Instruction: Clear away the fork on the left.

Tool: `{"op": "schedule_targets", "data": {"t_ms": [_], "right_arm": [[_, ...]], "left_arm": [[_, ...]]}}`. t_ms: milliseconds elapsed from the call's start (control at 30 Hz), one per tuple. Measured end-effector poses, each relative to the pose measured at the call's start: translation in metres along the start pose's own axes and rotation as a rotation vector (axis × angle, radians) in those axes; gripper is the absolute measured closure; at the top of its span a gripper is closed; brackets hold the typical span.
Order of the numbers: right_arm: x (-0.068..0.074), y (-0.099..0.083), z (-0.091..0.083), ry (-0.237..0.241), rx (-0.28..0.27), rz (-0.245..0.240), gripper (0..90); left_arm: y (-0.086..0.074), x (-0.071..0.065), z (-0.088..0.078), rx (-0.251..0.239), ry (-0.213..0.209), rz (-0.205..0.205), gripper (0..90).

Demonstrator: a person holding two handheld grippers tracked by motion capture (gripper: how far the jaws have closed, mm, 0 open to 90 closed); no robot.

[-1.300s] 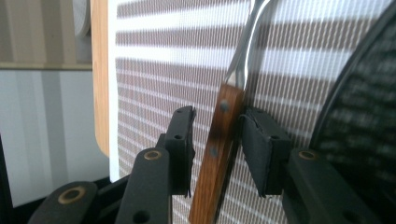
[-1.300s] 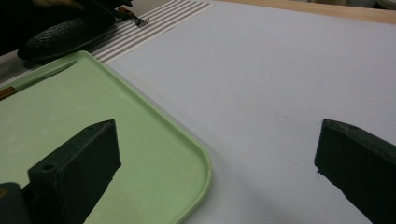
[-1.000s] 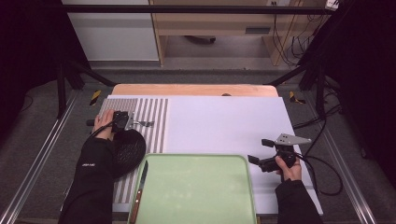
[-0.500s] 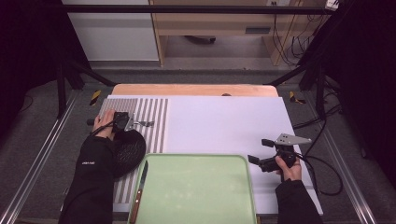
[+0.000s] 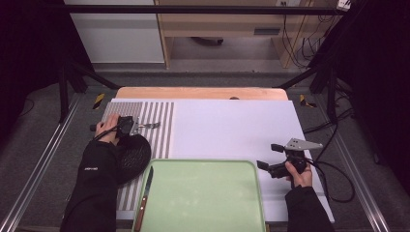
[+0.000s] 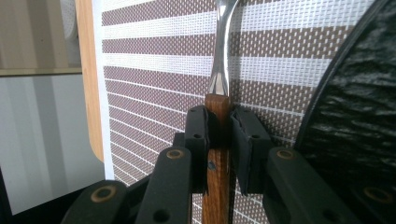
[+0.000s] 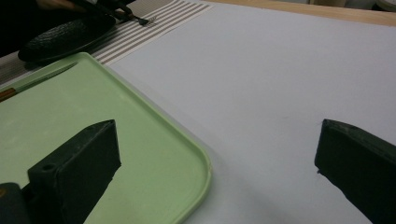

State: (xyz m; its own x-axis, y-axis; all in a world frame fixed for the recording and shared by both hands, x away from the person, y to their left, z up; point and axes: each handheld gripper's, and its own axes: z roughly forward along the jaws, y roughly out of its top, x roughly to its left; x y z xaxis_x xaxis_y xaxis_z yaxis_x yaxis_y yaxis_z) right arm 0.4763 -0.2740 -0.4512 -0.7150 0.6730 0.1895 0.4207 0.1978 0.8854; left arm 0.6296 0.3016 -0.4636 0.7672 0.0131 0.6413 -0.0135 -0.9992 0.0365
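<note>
A fork with a wooden handle and a metal neck lies on the striped placemat at the table's left. My left gripper has just been closing and its pads now press both sides of the handle. The same gripper looks along the fork, with the black plate close on one side. At the right, my right gripper hovers open over the white table, just off the green tray's corner. Its jaws stand wide apart with nothing between them.
A large green tray sits at the front middle; a wooden-handled knife lies along its left edge. A black textured plate rests on the placemat beside my left forearm. A wooden board edge runs along the far side.
</note>
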Motion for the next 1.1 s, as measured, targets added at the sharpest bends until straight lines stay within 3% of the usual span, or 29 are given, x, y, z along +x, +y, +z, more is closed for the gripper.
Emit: {"op": "schedule_targets", "data": {"t_ms": [367,467,767,1100], "right_arm": [[0.000,0.000,0.000,0.000,-0.002,0.000,0.2],[0.000,0.000,0.000,-0.001,-0.002,0.000,0.2],[0.000,0.000,-0.001,-0.001,-0.003,-0.002,0.2],[0.000,0.000,0.000,0.000,0.000,-0.001,0.2]], "left_arm": [[0.003,-0.001,-0.002,0.022,0.025,0.000,76.7],[0.002,0.000,-0.005,0.020,0.029,-0.021,76.7],[0.004,0.002,-0.021,-0.003,0.056,-0.059,76.7],[0.017,-0.001,-0.044,-0.015,0.093,-0.101,76.7]]}}
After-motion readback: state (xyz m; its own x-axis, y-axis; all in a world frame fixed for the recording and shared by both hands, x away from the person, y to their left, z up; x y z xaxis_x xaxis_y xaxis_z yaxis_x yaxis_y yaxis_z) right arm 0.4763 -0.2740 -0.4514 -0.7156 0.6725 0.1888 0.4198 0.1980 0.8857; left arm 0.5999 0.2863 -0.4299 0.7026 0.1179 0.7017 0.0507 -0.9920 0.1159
